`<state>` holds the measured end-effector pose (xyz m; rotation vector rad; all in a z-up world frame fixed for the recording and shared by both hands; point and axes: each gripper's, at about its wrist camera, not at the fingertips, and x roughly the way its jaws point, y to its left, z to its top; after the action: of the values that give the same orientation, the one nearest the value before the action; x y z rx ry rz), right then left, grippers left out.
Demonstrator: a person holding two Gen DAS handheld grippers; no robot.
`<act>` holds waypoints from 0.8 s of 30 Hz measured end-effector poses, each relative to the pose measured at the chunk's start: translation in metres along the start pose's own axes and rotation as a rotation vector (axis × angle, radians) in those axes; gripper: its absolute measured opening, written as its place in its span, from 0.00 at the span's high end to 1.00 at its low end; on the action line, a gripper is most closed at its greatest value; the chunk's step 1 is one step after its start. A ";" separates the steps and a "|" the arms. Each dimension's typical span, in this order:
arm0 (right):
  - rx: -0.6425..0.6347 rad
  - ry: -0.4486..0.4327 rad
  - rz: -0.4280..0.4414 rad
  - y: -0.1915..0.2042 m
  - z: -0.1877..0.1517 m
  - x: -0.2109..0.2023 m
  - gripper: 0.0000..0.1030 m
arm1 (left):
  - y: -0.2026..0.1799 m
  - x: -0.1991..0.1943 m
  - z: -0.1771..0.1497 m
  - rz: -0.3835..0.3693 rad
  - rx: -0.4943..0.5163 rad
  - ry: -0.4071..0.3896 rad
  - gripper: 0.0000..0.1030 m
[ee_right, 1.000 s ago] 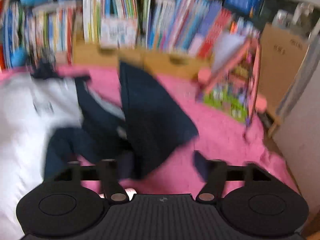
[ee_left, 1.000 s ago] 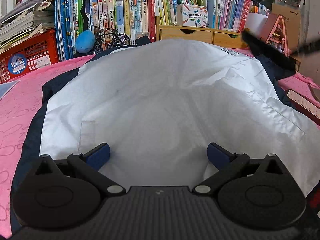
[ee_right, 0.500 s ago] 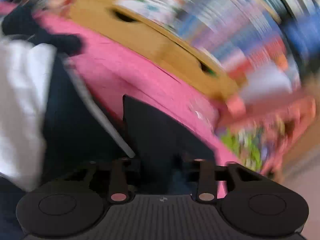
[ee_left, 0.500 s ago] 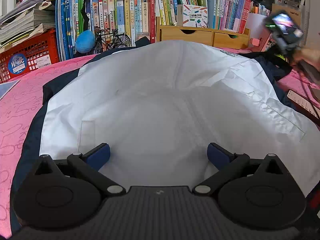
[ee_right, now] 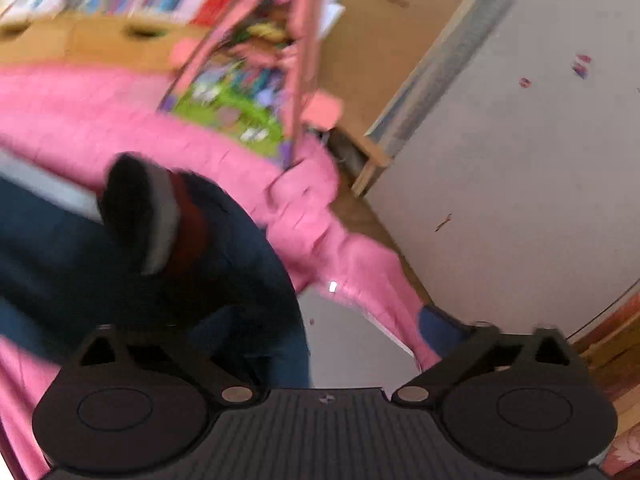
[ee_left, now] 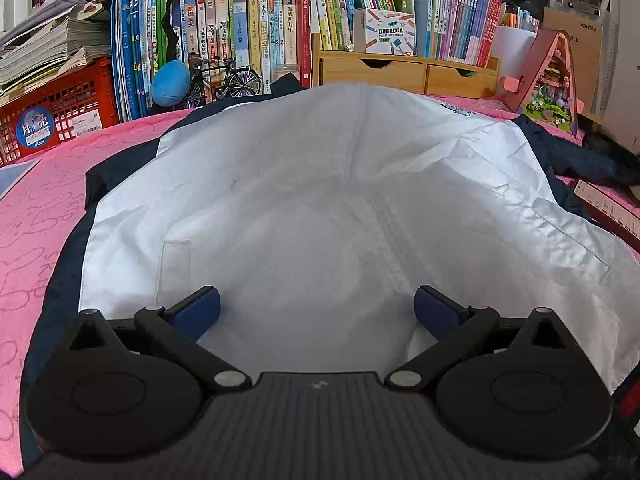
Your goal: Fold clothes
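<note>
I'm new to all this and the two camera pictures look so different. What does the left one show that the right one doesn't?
Only the left view shows the white front panel of the jacket, the rows of upright books, the red plastic crate and the open left tongs. Only the blurred right view shows the plain white wall, the striped sleeve cuff and the open right tongs. Both show the pink bedspread and wooden drawer box.

Plenty of room over the jacket (ee_left: 320,208) in front of my left gripper (ee_left: 316,308), the white panel lies flat with nothing on it. Far edge is walled off by books (ee_left: 240,28) and the wooden drawer box (ee_left: 404,72). Right side's tighter for my right gripper (ee_right: 320,340): the pink toy house (ee_left: 548,76) sits near the sleeve (ee_right: 168,248), and the pink cover (ee_right: 340,252) drops off beside a white wall (ee_right: 520,160).
</note>
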<state>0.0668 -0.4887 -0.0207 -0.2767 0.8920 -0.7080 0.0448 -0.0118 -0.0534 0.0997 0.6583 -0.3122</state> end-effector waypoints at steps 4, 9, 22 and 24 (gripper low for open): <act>-0.027 -0.095 0.069 0.008 -0.004 -0.027 0.01 | 0.001 0.000 -0.001 -0.002 0.002 0.000 0.00; -0.048 -0.200 0.288 0.023 0.017 -0.042 0.00 | 0.001 -0.001 -0.001 -0.004 0.004 -0.001 0.00; 0.094 -0.519 -0.016 -0.018 0.089 -0.073 0.92 | 0.001 0.000 -0.001 -0.001 0.002 -0.001 0.00; 0.221 -0.686 -0.080 -0.052 0.093 -0.097 0.92 | 0.001 0.000 -0.001 0.000 0.003 -0.001 0.00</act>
<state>0.0761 -0.4688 0.1218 -0.3299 0.1497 -0.7120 0.0449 -0.0107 -0.0542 0.1019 0.6569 -0.3135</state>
